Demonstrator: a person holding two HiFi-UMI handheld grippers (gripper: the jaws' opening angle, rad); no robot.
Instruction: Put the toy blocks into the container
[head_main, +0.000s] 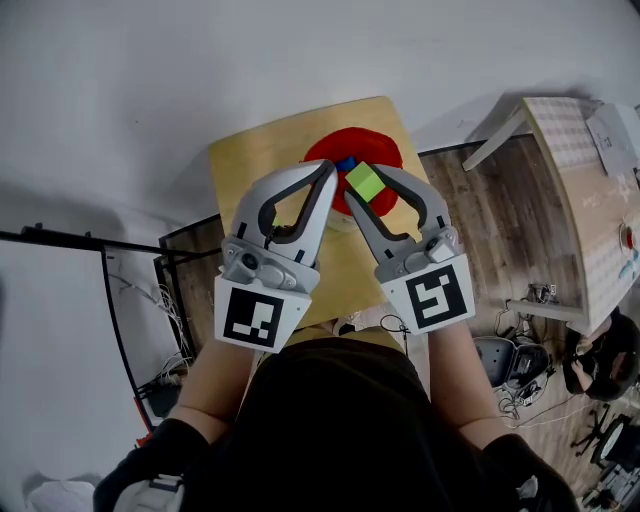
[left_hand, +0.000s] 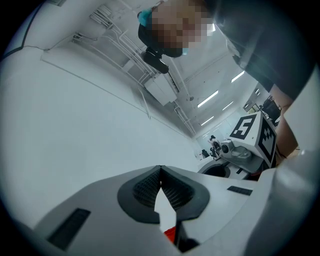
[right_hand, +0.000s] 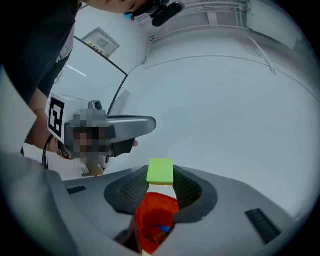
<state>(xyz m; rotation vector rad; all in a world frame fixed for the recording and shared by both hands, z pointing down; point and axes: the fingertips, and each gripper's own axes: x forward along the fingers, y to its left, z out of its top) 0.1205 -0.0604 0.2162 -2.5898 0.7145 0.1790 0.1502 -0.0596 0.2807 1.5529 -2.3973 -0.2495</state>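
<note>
A red container (head_main: 384, 146) stands on a small wooden table (head_main: 252, 160), with a blue block (head_main: 346, 163) lying inside it. My right gripper (head_main: 367, 184) is shut on a green block (head_main: 364, 180) and holds it just above the container's near side. In the right gripper view the green block (right_hand: 160, 171) sits between the jaw tips, and the red container (right_hand: 156, 220) with the blue block (right_hand: 162, 229) shows below. My left gripper (head_main: 328, 168) hovers beside it over the container's left rim, its jaws shut and empty. The left gripper view shows its tips touching, with a sliver of the red container (left_hand: 171, 232) below.
A white wall rises behind the small table. A black metal frame (head_main: 110, 250) with cables stands at the left. To the right are a wooden floor, a larger table with a checked cloth (head_main: 592, 200), and cables and a chair base (head_main: 515, 365).
</note>
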